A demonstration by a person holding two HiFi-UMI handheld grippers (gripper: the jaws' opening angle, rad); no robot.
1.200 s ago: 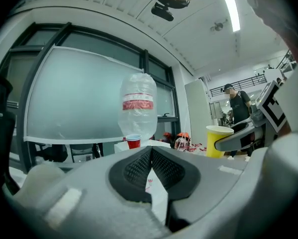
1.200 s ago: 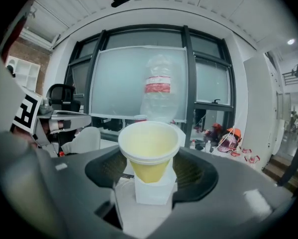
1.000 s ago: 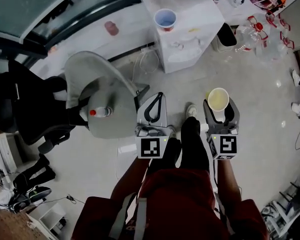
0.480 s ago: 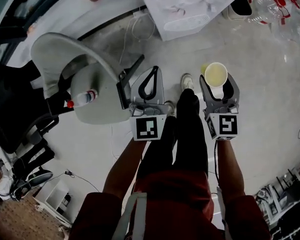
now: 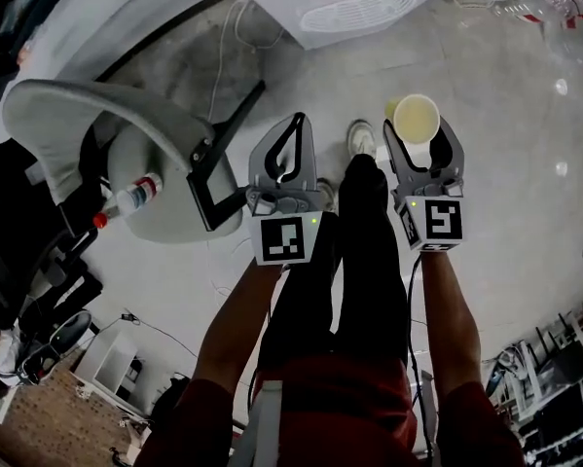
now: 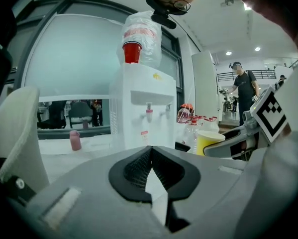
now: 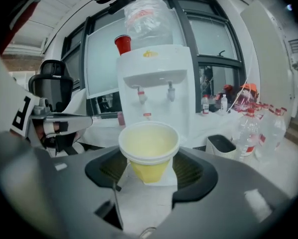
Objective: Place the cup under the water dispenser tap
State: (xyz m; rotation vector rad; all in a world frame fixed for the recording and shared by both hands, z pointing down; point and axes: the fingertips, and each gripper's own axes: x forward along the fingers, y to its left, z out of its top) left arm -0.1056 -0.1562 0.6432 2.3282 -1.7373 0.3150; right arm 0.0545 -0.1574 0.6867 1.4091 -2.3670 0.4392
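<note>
Forearms stretched forward side by side, right tongs clamping yellow cup, left tongs closed, empty.

Both gripper views toward water dispenser

A: The head view is bright and evenly lit. The pale floor carries small glare spots near its right edge, and the shadows on it are soft.

B: Both gripper views take their light from the big window behind. Ceiling lamps add to it at the right of the left gripper view. The water dispenser stands backlit yet readable.

A: The wide lens bends the window frame into curves, and the corners fall off to black.

B: Sharpness suffers close in. The foreground nearest each lens is smeared, and the cup looks slightly soft, its inside washed out.
</note>
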